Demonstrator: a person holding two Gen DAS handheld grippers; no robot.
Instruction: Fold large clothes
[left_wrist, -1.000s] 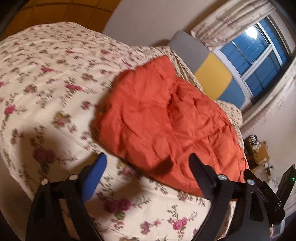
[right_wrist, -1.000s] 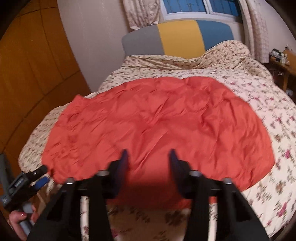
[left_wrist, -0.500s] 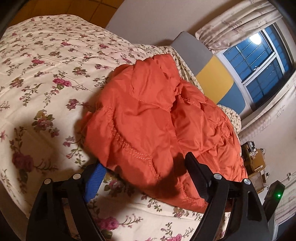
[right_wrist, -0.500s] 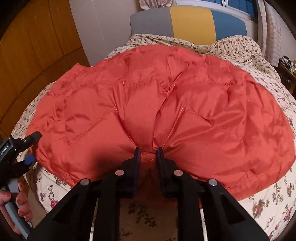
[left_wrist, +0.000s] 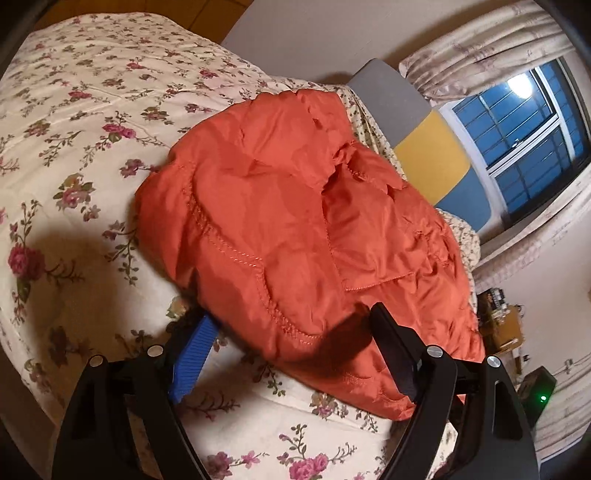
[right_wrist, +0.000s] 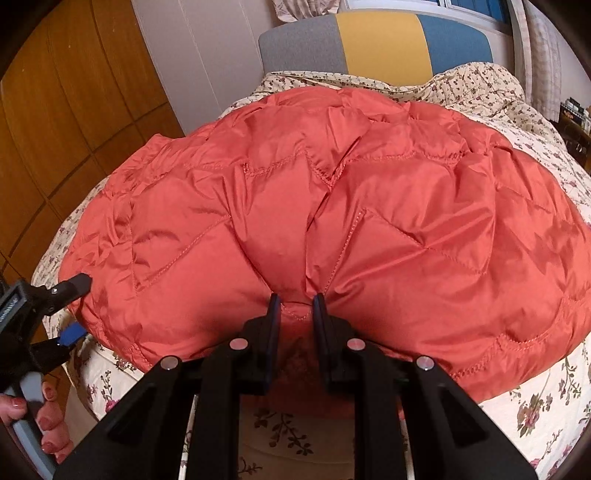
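Garment: orange quilted puffer jacket (right_wrist: 369, 221), spread in a puffy mound on the floral-print bed (left_wrist: 74, 155), near its foot edge.
Right gripper (right_wrist: 294, 306): fingers nearly together, clamped on a bunch of the jacket's near hem.
Left gripper (left_wrist: 291, 328): fingers wide apart, straddling the jacket's corner edge, not yet pinching it.
Progress: early, by my reading; no neat fold shows, the jacket is only gathered.
Left to do: grip the corner, lift the hem, fold it over, flatten.

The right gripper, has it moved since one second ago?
Yes. The right gripper went forward toward the grey, yellow and blue headboard and closed on the near edge of the orange quilted jacket.
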